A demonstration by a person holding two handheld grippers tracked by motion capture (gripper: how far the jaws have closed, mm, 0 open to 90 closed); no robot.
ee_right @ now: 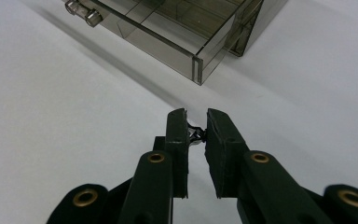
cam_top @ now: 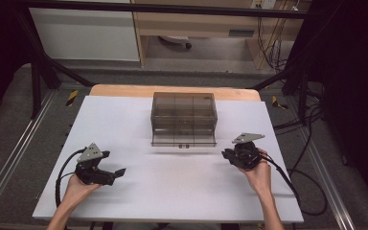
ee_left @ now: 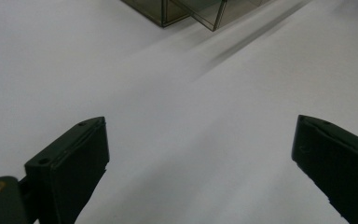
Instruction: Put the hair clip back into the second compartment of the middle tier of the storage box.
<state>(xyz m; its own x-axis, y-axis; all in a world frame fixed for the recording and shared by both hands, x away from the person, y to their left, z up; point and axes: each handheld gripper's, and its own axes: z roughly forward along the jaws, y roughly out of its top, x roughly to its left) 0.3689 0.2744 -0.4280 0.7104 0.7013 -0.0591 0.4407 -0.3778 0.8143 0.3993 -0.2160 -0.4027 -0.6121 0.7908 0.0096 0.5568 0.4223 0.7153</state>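
High view: the smoked clear-plastic drawer box (cam_top: 183, 118) sits far-centre on the desk (cam_top: 139, 191).

Left gripper view: your left gripper (ee_left: 200, 154) jaws are spread wide, empty.

Right gripper view: your right gripper (ee_right: 196, 133) jaws are nearly closed, pinching a small dark bit I cannot identify. The box is probably light, rigid and slick; pull by the drawer knobs (ee_right: 84, 14).

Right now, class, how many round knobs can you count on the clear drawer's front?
2. One knob and its neighbour sit side by side on the drawer front; none seems hidden.
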